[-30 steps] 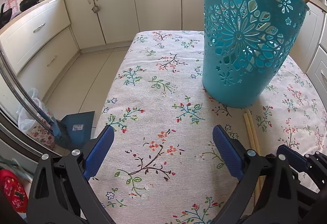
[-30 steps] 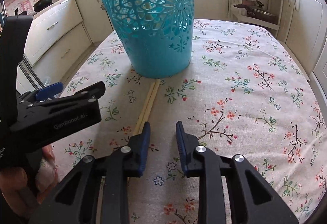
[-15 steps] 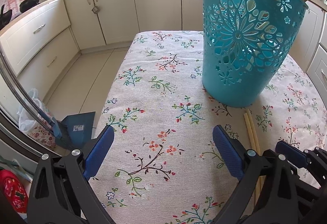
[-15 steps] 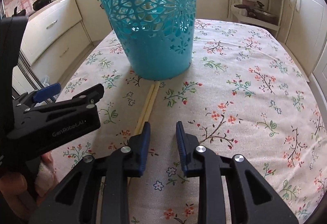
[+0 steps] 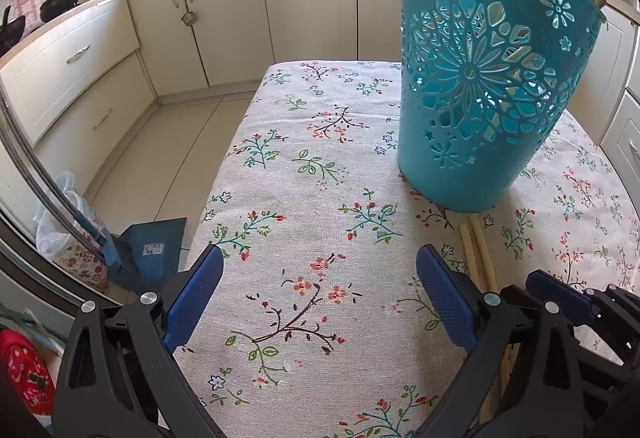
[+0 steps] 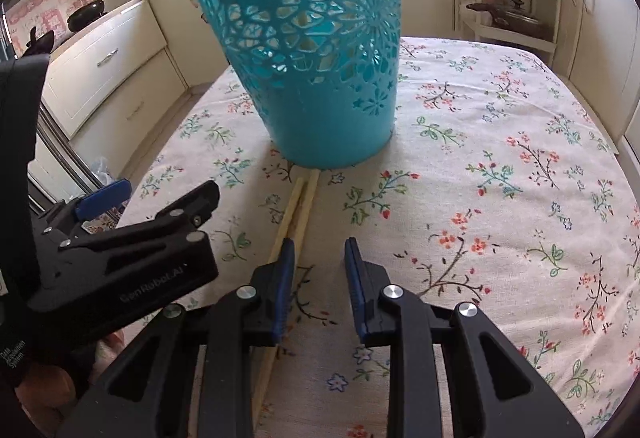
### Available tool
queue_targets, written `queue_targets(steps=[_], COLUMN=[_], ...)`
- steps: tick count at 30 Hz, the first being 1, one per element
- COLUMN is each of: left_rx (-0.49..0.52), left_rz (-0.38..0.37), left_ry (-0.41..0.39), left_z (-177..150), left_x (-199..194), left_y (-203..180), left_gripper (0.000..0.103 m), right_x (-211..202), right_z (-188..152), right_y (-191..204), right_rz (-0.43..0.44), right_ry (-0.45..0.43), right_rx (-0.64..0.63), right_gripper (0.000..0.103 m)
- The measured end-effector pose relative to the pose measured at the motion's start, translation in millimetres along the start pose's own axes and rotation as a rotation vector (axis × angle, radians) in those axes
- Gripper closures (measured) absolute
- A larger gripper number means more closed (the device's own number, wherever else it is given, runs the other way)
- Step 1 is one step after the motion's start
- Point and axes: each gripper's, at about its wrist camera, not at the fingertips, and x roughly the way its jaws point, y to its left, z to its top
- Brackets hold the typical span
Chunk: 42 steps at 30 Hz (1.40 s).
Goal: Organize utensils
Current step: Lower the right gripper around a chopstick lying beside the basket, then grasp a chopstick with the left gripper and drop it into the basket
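A teal perforated basket (image 5: 492,78) stands on the floral tablecloth (image 5: 304,198), with wooden utensil ends showing above its rim. It also shows in the right wrist view (image 6: 320,50). A pair of wooden chopsticks (image 6: 298,210) lies on the cloth from the basket's base toward me, also in the left wrist view (image 5: 478,254). My left gripper (image 5: 320,294) is wide open and empty over bare cloth, left of the chopsticks. My right gripper (image 6: 320,270) is partly open and empty, its left finger just over the chopsticks.
The table's left edge (image 5: 232,158) drops to a tiled floor with a blue dustpan (image 5: 148,250). Cream cabinets (image 5: 280,6) ring the room. A shelf rack with pots (image 6: 508,6) stands behind the table. The left gripper's body (image 6: 120,258) is close beside the right gripper.
Both grippers have moved slightly forward toward the basket. The right gripper has lined up closer over the chopsticks. Neither jaw opening has changed.
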Motion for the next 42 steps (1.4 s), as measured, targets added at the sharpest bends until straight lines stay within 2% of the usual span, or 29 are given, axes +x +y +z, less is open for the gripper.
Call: queue_targets(steps=[2,6,10,11,13,17,20,23,26,27,29,31,32,34,36,39,42], left_rx=[-0.010,-0.022,-0.022,-0.021,-0.014,0.041,0.054,0.093,0.122,0.123,0.118,0.122,0.126,0.138,0.144,0.141,0.126], left_rz=[-0.004,-0.011,-0.014,-0.017,-0.028,-0.102,-0.175,-0.174,-0.148,-0.145,-0.138,-0.140,-0.146,-0.162,-0.180,-0.214,-0.254], left_ry=[0.003,0.009,0.011,0.010,0.006,-0.001,0.041,0.082,0.126,0.141,0.134,0.137,0.142,0.156,0.176,0.219,0.274], left_z=[0,1,0,0,0,-2,-3,-4,-6,-7,-7,-7,-6,-5,-3,-1,-2], left_x=[1,2,2,1,0,-5,-4,-1,5,8,6,4,3,1,1,0,-3], left_y=[2,5,6,6,4,-7,-18,-36,-49,-52,-56,-61,-63,-69,-73,-74,-70], left_gripper=[0.010,0.010,0.010,0.010,0.010,0.010,0.010,0.012,0.029,0.038,0.046,0.062,0.066,0.087,0.097,0.098,0.098], right_x=[2,4,0,-2,-10,-23,-25,-23,-22,-21,-22,-22,-22,-21,-20,-21,-21], right_z=[0,-3,-4,-6,-10,-19,-17,-11,-11,-12,-15,-14,-13,-12,-11,-11,-12], right_y=[2,12,9,5,-7,-31,-47,-60,-62,-63,-64,-69,-70,-71,-72,-71,-70], right_rz=[0.000,-0.054,-0.079,-0.079,-0.090,-0.097,-0.095,-0.079,-0.066,-0.062,-0.047,-0.023,-0.015,-0.003,0.011,0.028,0.036], right_ry=[0.007,0.009,0.025,0.030,0.035,0.041,0.040,0.029,0.010,0.004,-0.008,-0.006,-0.005,-0.003,-0.003,-0.005,-0.006], right_rx=[-0.012,-0.086,-0.134,-0.137,-0.135,-0.104,-0.063,-0.012,-0.001,-0.001,0.004,0.024,0.030,0.034,0.035,0.029,0.031], right_gripper=[0.077,0.078,0.093,0.093,0.094,0.094,0.091,0.091,0.091,0.091,0.091,0.091,0.091,0.090,0.087,0.080,0.078])
